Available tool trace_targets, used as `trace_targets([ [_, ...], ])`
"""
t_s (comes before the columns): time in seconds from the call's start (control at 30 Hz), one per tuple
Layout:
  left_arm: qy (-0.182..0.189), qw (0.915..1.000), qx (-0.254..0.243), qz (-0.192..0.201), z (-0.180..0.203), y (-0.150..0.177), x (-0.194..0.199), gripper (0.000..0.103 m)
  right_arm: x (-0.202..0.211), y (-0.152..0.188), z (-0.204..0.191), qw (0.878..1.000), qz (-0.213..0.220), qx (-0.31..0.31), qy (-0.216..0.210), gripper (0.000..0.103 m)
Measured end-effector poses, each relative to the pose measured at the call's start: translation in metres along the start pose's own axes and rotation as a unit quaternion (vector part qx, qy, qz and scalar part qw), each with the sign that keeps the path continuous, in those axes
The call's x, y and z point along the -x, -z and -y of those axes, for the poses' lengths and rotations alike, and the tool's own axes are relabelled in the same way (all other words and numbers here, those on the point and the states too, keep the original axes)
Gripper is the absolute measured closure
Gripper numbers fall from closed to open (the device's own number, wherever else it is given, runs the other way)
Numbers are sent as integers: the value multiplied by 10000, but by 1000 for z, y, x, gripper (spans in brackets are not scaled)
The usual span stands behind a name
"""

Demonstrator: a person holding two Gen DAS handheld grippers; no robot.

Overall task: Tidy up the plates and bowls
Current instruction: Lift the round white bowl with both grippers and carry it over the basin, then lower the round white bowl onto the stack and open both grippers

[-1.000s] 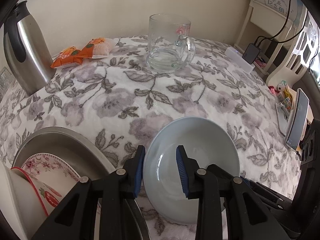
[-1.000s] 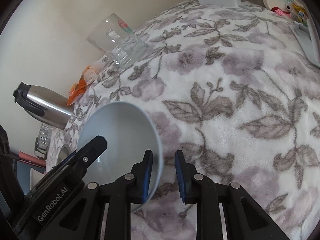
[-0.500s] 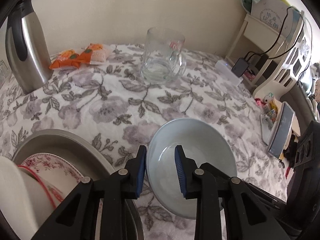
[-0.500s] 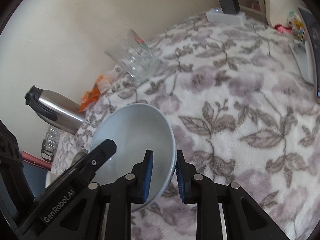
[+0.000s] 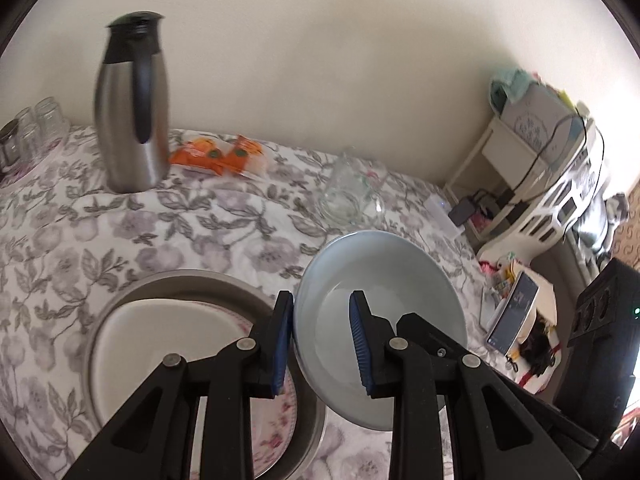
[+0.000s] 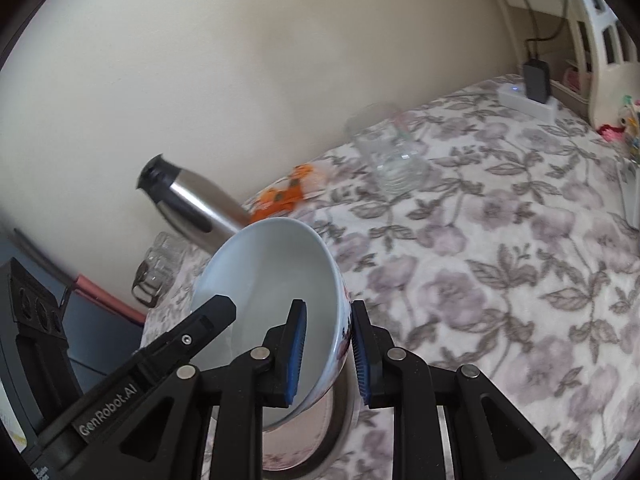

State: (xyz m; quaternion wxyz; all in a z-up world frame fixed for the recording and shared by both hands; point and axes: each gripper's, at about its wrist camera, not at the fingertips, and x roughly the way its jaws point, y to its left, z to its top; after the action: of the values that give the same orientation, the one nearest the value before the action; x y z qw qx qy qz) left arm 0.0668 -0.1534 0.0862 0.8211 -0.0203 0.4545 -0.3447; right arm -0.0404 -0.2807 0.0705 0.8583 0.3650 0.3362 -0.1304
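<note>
Gripping opposite sides of one pale blue bowl [image 5: 384,304], both tongs hold it tilted in the air above the floral-clothed surface [image 5: 168,232]. The left tongs [image 5: 322,344] are closed on the bowl's near-left rim, one blue pad outside the wall and the other inside the hollow. The right tongs [image 6: 326,354] pinch the opposite wall the same way, and the right wrist view shows a red pattern on the bowl's outer side between the pads. Below and left of the bowl sits a round metal basin [image 5: 132,288] on the cloth, holding a white dish [image 5: 160,336] and a plate with pink flowers [image 5: 276,428]; how these two are stacked is hard to tell, since the left tongs cover the place where they meet. The bowl's lower edge hangs over the basin's right rim. Farther back stand a steel thermos jug [image 5: 134,108] with a black handle, orange snack packets [image 5: 218,156] just beside it, a clear glass mug [image 5: 350,196], and small glass jars [image 5: 28,128] at the far left edge.
</note>
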Motion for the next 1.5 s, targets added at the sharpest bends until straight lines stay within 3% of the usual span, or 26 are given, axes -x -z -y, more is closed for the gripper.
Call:
trace_targets([
  [0.4, -203, 9962, 840, 85, -84, 18, 50, 73, -24, 37, -80, 9967, -419, 690, -87, 77],
  [0.8, -78, 9927, 1198, -148, -114, 33, 42, 73, -40, 55, -103, 9895, -551, 1214, 564, 76],
  [0.87, -43, 9920, 1247, -175, -117, 33, 41, 73, -39, 55, -103, 9889, -529, 1236, 630, 73],
  [0.93, -52, 9919, 1261, -147, -118, 33, 42, 74, -37, 54, -104, 9892, -453, 1254, 609, 58],
  [1.13, -108, 9918, 1275, -62, -122, 31, 48, 77, -25, 50, -110, 9888, -228, 1369, 544, 53],
  [1.37, -286, 9920, 1227, 97, -119, 32, 63, 75, -21, 51, -94, 9910, -312, 1116, 676, 47],
  [1.43, -315, 9919, 1224, 142, -120, 34, 68, 69, -15, 52, -92, 9913, -276, 1100, 661, 41],
  [1.5, -405, 9915, 1225, 189, -120, 37, 74, 47, -9, 55, -92, 9912, -213, 1120, 667, 35],
])
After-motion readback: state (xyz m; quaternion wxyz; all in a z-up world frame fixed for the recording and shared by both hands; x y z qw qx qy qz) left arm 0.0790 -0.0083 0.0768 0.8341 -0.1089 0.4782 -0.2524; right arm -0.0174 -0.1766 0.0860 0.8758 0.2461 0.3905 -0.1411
